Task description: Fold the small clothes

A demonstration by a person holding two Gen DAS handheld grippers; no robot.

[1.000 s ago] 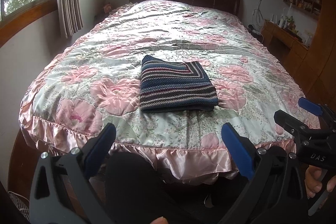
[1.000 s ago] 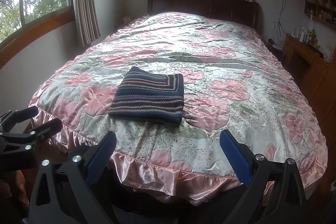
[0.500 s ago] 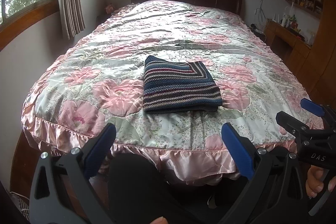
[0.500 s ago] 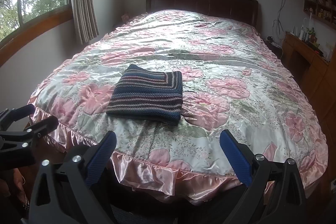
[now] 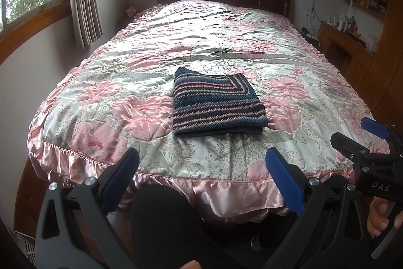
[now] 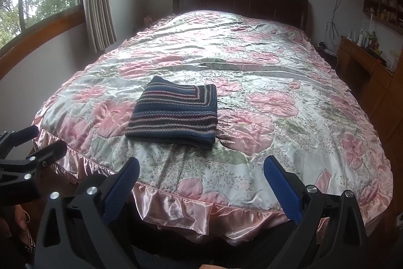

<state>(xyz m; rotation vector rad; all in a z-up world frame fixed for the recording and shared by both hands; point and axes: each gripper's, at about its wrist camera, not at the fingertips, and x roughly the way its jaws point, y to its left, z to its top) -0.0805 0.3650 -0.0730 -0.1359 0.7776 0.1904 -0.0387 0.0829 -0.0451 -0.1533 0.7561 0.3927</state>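
Coarse knit garment (image 5: 216, 102) on glossy satin bedspread (image 5: 131, 62)

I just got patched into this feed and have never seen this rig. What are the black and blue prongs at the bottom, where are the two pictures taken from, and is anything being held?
There is no robot arm. A person holds a two-finger gripper in each hand, and each gripper carries a fisheye camera looking forward along its fingers. The prongs are those fingers, black with blue pads.

One picture is from the left gripper, with the right gripper at its right edge. The other is from the right gripper, with the left one at its left edge.

Both look across a bed with a pink flowered bedspread. On it lies a striped knit garment, folded into a neat rectangle.

Both grippers are open, hold nothing, and sit off the foot of the bed, apart from the garment.
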